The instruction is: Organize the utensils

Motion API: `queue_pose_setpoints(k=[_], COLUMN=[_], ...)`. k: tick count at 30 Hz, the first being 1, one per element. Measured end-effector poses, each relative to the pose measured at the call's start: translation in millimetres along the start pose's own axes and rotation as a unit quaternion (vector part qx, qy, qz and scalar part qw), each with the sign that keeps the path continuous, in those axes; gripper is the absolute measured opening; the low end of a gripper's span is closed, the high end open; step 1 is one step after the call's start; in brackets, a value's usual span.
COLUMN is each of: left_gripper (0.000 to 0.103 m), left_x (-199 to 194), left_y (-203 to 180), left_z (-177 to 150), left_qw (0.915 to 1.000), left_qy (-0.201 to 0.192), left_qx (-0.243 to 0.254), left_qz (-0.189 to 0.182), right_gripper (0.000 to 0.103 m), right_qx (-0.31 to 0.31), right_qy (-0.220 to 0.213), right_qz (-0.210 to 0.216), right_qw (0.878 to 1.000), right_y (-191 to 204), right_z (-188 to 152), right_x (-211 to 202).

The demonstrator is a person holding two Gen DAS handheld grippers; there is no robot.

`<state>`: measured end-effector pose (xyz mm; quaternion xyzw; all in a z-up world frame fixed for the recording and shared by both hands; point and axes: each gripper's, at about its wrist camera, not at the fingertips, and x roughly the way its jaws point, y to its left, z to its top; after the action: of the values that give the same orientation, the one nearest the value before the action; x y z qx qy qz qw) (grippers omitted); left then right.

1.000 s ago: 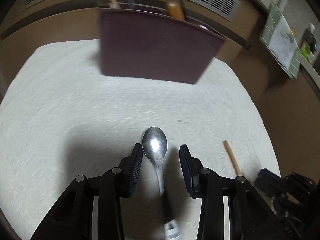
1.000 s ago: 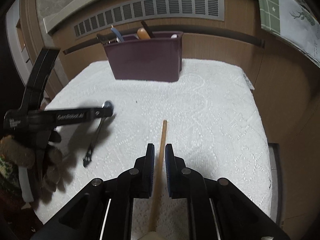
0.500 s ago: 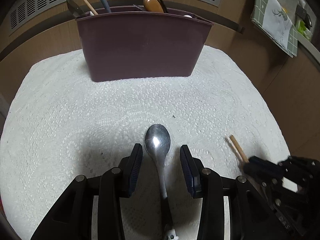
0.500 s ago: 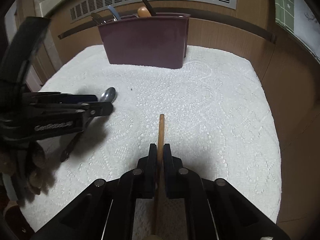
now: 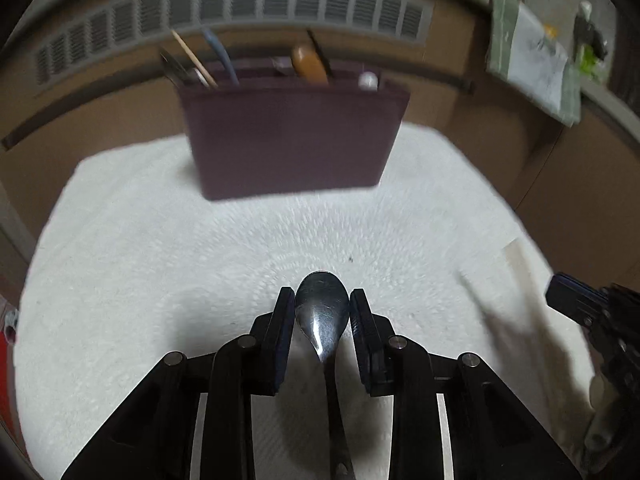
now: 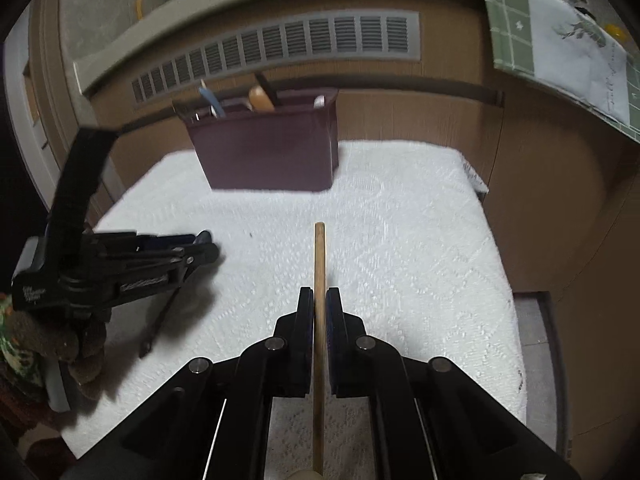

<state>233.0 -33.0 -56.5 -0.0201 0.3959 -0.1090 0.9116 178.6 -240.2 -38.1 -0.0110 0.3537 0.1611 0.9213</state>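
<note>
My left gripper (image 5: pixel 321 300) is shut on a metal spoon (image 5: pixel 322 314), its pads pressing the sides of the bowl, lifted off the white cloth. My right gripper (image 6: pixel 319 300) is shut on a thin wooden stick (image 6: pixel 319 256) that points forward past the fingers. A dark maroon utensil holder (image 5: pixel 292 140) stands at the back of the table with several utensils in it; it also shows in the right wrist view (image 6: pixel 268 152). The left gripper shows at the left of the right wrist view (image 6: pixel 200 250), with the spoon handle hanging below it.
A white lace tablecloth (image 6: pixel 400 240) covers the small table. A wooden wall with a vent grille (image 6: pixel 280 52) stands behind the holder. A green and white cloth (image 6: pixel 560 40) hangs at the upper right. The table edge drops off at the right (image 6: pixel 516 320).
My left gripper closed on the spoon's bowl and lifted it. My right gripper stayed shut on the wooden stick and raised it off the cloth. Both views pulled back and up.
</note>
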Motion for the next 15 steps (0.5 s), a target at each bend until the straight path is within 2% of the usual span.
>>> queue_pose_setpoints(k=[4,7,9,13,15], left_gripper=[0.029,0.029,0.029,0.029,0.029], left_x=[-42,-54,-56,-64,-68], left_y=[-3,-5,-1,9,13], left_z=[-5,-11,-13,-14,-15], left_qw=[0.9983,0.9969,0.9973,0.9968,0.9964], left_qy=[-0.057,-0.073,-0.072,-0.078,-0.083], left_qx=[0.013,0.027,0.019,-0.005,-0.011], left_qz=[0.000,0.009,0.001,-0.015,-0.017], right_gripper=[0.006,0.006,0.006,0.007,0.009], right_qx=[0.010,0.008,-0.001,-0.004,-0.004], right_qy=[-0.032,-0.034,-0.018,0.054,0.071], right_qz=[0.010,0.009,0.012,0.028,0.015], right_qw=[0.999,0.999,1.000,0.998,0.997], right_y=[0,6,10,4,-2], right_z=[11,16,16,8,-1], right_x=[-17,-15,-10,10,16])
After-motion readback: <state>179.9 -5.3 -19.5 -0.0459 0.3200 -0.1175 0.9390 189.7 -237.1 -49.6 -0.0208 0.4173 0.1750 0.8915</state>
